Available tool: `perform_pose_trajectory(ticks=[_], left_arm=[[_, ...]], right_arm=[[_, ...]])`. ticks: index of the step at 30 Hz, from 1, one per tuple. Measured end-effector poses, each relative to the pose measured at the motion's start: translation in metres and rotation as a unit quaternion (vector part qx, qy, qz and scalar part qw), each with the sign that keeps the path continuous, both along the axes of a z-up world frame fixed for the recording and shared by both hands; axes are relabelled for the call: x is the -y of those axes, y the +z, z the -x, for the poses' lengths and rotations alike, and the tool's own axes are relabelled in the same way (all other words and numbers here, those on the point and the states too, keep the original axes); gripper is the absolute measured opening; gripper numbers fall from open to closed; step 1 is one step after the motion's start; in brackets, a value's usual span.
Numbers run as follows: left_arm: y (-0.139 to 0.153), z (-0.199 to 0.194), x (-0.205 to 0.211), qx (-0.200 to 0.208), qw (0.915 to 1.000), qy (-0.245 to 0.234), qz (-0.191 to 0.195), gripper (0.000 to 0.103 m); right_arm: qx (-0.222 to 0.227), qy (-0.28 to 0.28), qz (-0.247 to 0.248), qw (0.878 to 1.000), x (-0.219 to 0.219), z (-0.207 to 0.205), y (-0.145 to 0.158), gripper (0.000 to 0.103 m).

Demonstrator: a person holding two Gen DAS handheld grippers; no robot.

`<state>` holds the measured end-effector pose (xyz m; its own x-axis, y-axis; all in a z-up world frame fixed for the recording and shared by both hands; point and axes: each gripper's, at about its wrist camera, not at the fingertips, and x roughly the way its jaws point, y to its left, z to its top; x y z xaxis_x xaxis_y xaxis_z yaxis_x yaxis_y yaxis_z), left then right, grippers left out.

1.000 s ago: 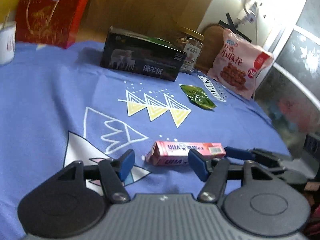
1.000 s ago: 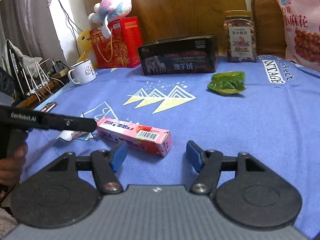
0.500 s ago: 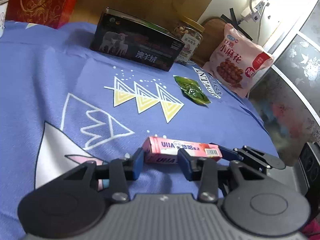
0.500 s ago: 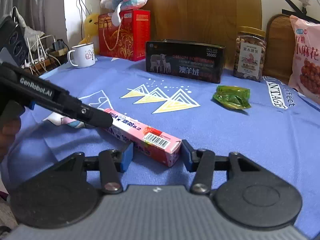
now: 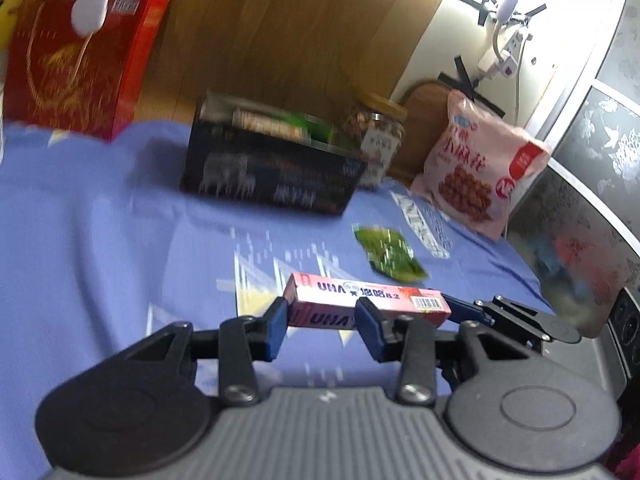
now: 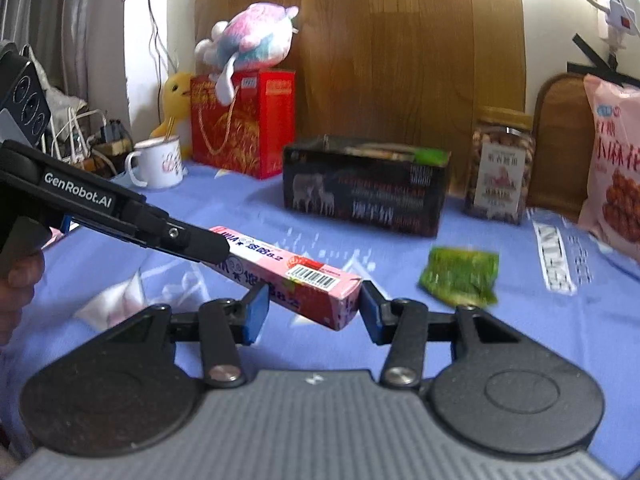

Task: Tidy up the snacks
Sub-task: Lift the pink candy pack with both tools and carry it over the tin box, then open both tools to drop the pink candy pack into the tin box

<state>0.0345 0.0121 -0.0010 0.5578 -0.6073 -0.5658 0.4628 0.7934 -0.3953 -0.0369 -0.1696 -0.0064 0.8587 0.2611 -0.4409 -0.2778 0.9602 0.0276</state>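
A long pink candy box [image 5: 372,298] [image 6: 304,276] hangs in the air a little above the blue tablecloth [image 5: 100,240]. My left gripper [image 5: 320,320] is shut on its left end, blue pads pressing both sides. My right gripper [image 6: 312,308] is shut on its barcode end. In the right wrist view the left gripper [image 6: 208,246] reaches in from the left, with a hand behind it. An open black box [image 5: 272,176] [image 6: 360,196] with packets inside stands farther back. A green snack packet [image 5: 390,256] [image 6: 460,276] lies on the cloth to the right.
A nut jar [image 6: 500,168] and a pink snack bag [image 6: 612,168] stand at the back right. A red gift box [image 6: 240,124] with a plush toy [image 6: 248,40] on top and a white mug [image 6: 156,164] sit at the back left, before a wooden panel.
Both grippers closed on the pink box, which lay on the cloth, and it has come up off the cloth. Both views have shifted toward the black box.
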Motion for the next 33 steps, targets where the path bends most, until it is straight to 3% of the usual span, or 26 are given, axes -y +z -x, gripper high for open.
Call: perform_pose_trajectory(ticks=[10,17,21,25,29,33], left_arm=[[0.037,-0.086,0.021,0.060,0.9980,0.021,-0.003,0.038],[0.042,-0.158,0.033,0.060,0.9976,0.035,0.008,0.039],[0.034,-0.196,0.042,0.049,0.9978,0.044,0.005,0.039],[0.016,-0.227,0.055,0.029,0.9983,0.050,-0.012,0.042],[0.011,-0.221,0.060,0.039,0.9964,0.069,-0.030,0.044],[0.027,-0.179,0.047,0.090,0.9933,0.072,-0.010,0.045]], right_arm=[[0.053,-0.009,-0.004,0.999,0.018,-0.088,0.031,0.052],[0.069,-0.020,0.003,0.997,0.028,-0.151,0.039,0.052],[0.051,-0.021,-0.003,0.998,0.038,-0.193,0.037,0.052],[0.003,-0.033,-0.006,0.999,0.044,-0.228,0.025,0.057],[-0.003,-0.048,-0.007,0.999,0.044,-0.230,0.024,0.057],[0.014,-0.061,-0.033,0.997,0.063,-0.185,0.039,0.057]])
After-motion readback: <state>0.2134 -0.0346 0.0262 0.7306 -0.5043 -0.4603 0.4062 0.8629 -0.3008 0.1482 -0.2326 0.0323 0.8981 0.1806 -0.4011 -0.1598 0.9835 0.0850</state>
